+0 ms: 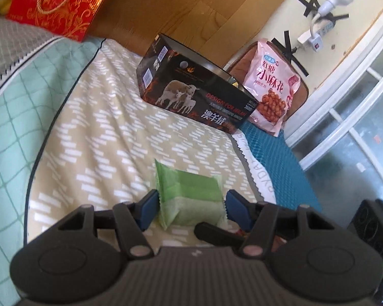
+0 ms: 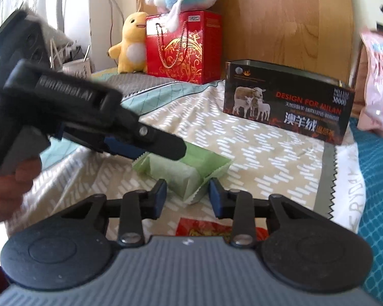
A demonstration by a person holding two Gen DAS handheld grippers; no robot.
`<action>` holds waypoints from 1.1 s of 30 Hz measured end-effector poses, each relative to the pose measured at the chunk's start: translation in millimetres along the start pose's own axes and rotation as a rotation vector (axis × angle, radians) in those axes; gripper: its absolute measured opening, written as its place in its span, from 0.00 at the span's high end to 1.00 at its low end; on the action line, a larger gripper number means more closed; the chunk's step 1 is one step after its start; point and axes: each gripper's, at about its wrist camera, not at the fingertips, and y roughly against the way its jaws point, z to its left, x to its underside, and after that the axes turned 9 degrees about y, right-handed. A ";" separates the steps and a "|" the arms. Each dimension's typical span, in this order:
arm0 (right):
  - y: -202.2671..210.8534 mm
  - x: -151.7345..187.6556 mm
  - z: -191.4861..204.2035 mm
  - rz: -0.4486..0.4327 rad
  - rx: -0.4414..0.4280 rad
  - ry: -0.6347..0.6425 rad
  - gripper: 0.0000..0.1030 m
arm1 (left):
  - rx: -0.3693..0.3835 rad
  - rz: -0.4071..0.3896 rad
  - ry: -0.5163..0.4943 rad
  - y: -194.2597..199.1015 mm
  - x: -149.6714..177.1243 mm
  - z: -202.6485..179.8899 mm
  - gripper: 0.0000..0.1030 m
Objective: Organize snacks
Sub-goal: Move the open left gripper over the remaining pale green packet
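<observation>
A green snack packet [image 1: 189, 199] lies on the patterned bed cover. My left gripper [image 1: 191, 209] is open, its blue pads on either side of the packet, the left pad close to its edge. In the right wrist view the packet [image 2: 183, 170] lies just ahead of my open right gripper [image 2: 187, 199], and the left gripper [image 2: 150, 142] reaches in over it from the left. A black open-top box [image 1: 191, 86] printed with sheep stands further back, also in the right wrist view [image 2: 288, 102]. A pink snack bag [image 1: 270, 89] leans behind it.
A red gift bag [image 2: 183, 46] and a yellow plush toy [image 2: 130, 43] stand at the wooden headboard. A red packet [image 2: 206, 229] lies under my right gripper. A blue mat [image 1: 275, 158] covers the bed's right side. A window frame [image 1: 344, 102] is on the right.
</observation>
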 end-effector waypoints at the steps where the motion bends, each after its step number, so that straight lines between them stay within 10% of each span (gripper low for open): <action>1: 0.4 0.3 -3.0 -0.004 -0.011 -0.019 0.61 | -0.011 -0.002 -0.012 -0.6 0.6 -2.0 0.44; 33: -1.2 1.2 8.2 0.017 0.076 0.052 0.55 | -0.019 -0.010 -0.042 3.0 5.7 -2.6 0.44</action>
